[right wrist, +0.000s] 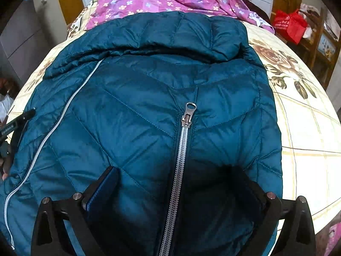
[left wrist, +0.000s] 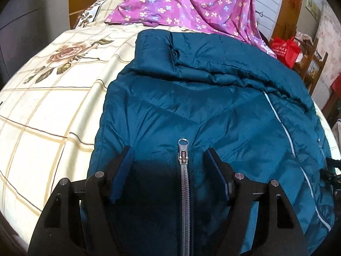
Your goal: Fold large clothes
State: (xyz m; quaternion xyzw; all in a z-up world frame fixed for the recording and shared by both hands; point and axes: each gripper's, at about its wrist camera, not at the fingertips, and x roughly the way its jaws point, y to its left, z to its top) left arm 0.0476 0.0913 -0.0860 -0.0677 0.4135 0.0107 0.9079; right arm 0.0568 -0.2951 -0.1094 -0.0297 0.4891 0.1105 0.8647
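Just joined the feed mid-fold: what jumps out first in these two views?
A big teal puffer jacket lies spread across the floral checked bedsheet, filling both views, with a silver zipper running up toward its middle. Behind it, at the far end of the bed, sits a crumpled purple flowered cloth. Each hand-held gripper hovers open over the jacket's near edge.
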